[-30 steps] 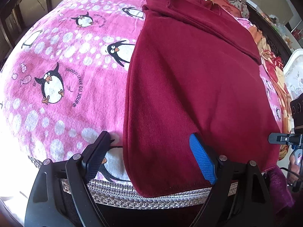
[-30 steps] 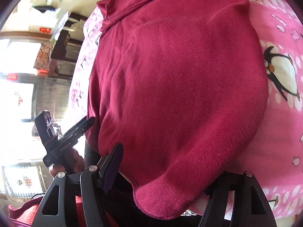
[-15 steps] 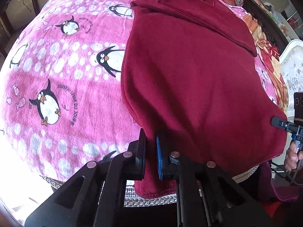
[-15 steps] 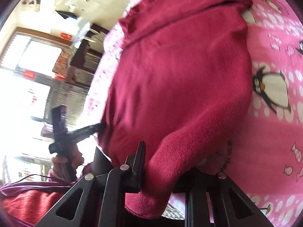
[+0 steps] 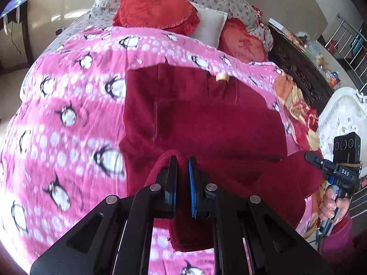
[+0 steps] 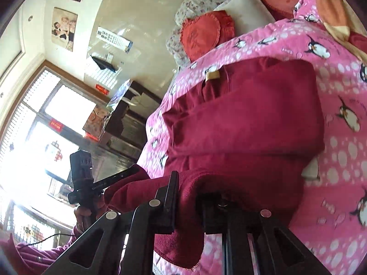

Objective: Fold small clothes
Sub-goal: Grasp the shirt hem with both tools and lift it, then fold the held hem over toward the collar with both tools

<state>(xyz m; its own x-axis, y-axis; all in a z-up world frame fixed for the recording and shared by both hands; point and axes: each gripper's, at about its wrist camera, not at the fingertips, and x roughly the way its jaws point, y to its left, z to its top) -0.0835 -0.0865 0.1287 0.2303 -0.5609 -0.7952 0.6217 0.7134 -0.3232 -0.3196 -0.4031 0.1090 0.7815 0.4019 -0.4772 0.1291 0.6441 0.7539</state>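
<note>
Maroon fleece garment (image 5: 206, 119) lies on the pink penguin blanket (image 5: 68, 96), its near hem clamped in my left gripper (image 5: 182, 183) and right gripper (image 6: 187, 197); I judge both corners should travel level toward the far edge.

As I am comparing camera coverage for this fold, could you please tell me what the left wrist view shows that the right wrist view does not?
Only the left wrist view shows the left gripper close up, shut on the near edge of the red garment, along with a metal railing and a white carved chair back.

Only the right wrist view shows the window, the pictures on the wall and the right gripper close up, shut on the garment's edge.

Both show the garment lifted at its near edge, the pink penguin blanket, the heart-shaped red cushions and the other gripper from the side.
</note>
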